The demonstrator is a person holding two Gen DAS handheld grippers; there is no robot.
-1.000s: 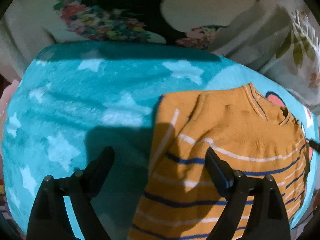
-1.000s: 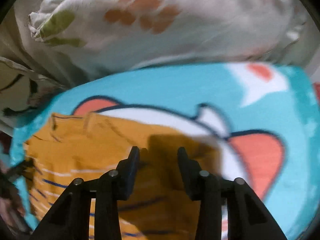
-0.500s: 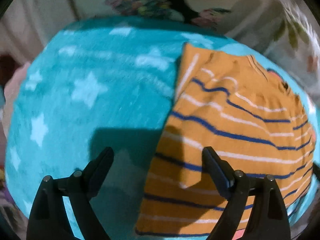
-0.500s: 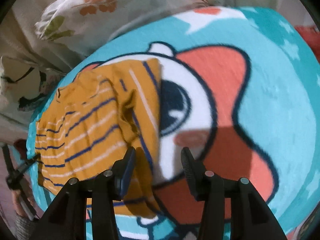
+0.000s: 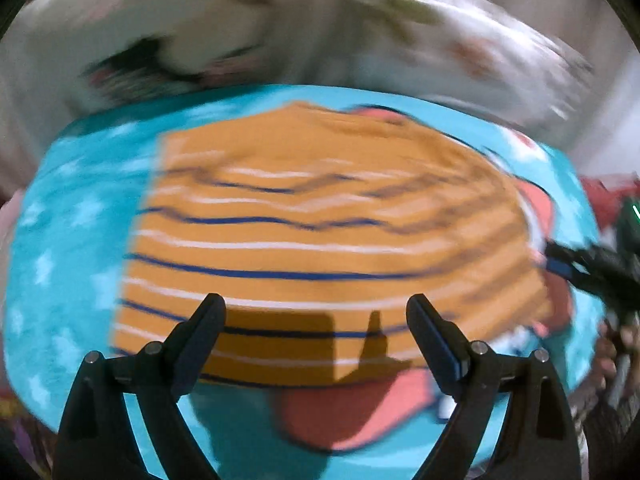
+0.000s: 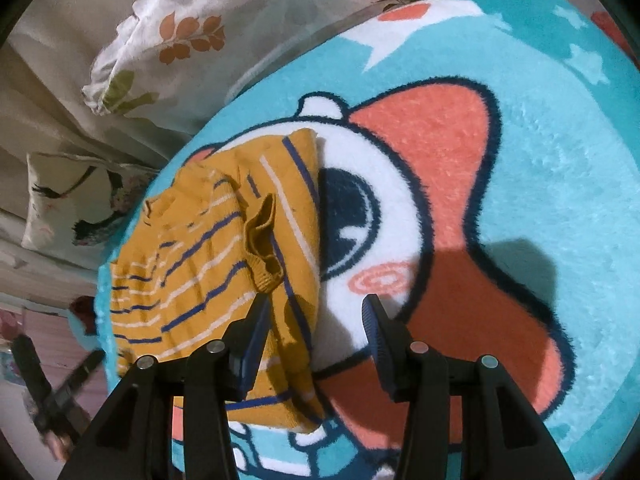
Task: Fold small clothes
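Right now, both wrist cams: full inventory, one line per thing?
striped top: 1, mustard with navy and white stripes, partly folded on the blanket, one edge between the right gripper's open fingers.
blanket: 1, teal with white stars and a coral-and-white cartoon figure, spread under the top.
pillows: at least 2, white with leaf and floral prints, behind the blanket.
left gripper: 1, black, open wide above the top's near hem, holding nothing.
right gripper: 1, black, open at the top's edge, pads not pressing.

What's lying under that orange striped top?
The orange striped top lies on a turquoise cartoon blanket. The print beneath it is covered, and whatever lies under the blanket is hidden.
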